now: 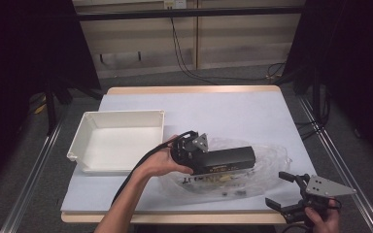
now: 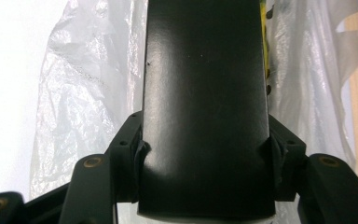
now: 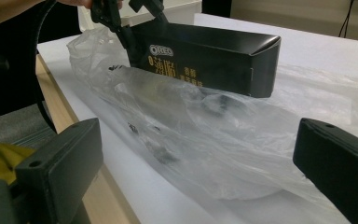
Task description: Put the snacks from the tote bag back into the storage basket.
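High view: left tongs (image 1: pixel 209 162) clamp black box (image 1: pixel 230 159); right tongs (image 1: pixel 284 191) gape.

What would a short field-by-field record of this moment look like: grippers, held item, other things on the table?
left gripper: shut on one end of the black Oreo box, pads pressing both long sides
black Oreo box: held roughly level above the clear plastic bag
clear plastic bag: crumpled on the table, with small dark items inside
right gripper: open, holding nothing, at the table's near right corner, jaws pointing toward the bag
white tray: left of the bag, nothing seen in it
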Demonstrator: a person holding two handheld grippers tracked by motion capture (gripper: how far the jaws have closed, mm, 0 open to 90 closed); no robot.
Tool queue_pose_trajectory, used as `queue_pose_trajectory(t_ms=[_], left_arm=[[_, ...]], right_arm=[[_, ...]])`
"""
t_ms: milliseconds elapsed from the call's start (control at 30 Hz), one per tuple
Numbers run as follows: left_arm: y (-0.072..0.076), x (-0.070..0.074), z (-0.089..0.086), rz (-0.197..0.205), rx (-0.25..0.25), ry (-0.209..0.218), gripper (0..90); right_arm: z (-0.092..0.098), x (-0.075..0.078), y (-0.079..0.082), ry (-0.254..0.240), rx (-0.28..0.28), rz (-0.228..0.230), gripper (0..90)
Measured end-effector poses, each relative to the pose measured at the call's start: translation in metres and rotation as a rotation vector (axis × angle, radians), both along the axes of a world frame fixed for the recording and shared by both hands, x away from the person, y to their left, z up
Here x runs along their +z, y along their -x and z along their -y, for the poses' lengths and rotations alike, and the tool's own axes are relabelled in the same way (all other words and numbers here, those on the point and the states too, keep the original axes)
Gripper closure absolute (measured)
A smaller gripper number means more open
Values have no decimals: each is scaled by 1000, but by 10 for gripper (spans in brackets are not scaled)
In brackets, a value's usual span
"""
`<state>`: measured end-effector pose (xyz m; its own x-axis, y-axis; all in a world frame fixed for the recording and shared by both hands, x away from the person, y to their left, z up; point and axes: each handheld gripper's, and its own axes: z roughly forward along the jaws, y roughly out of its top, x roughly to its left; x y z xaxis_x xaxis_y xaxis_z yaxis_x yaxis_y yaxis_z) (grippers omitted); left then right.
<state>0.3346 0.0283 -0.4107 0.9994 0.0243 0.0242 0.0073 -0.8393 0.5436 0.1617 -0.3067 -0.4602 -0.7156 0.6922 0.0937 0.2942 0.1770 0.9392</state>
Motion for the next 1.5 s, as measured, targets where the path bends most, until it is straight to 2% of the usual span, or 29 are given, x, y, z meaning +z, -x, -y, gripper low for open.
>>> queue_pose_trajectory(t_ms=[167, 400, 500, 600, 800, 900, 1167, 1233, 1300, 1433, 1500], left_arm=[[0, 5, -3, -1, 2, 5, 428], [1, 16, -10, 21, 8, 15, 428], [2, 20, -13, 11, 8, 36, 428], [2, 21, -14, 19, 12, 27, 428], [1, 25, -19, 10, 26, 44, 427], [1, 31, -24, 10, 27, 61, 428], [3, 46, -37, 29, 31, 51, 427], [4, 48, -41, 23, 29, 67, 427], [4, 50, -44, 21, 16, 64, 428], [4, 53, -50, 33, 24, 76, 428], [4, 57, -53, 29, 20, 68, 428]], right_arm=[[1, -1, -1, 0, -9, 16, 10], [-1, -2, -1, -3, -15, 19, 8], [0, -2, -2, 2, -20, 28, 6], [1, -3, -1, -3, -33, 33, 2], [3, -3, -1, -1, -44, 46, 1], [3, -3, -2, 6, -42, 52, 1], [4, -4, -1, 2, -54, 53, 1], [4, -4, -2, 3, -63, 55, 2], [5, -4, -1, 0, -68, 49, 2], [6, -4, -1, 1, -70, 54, 2], [5, -4, -1, 1, -71, 54, 2]])
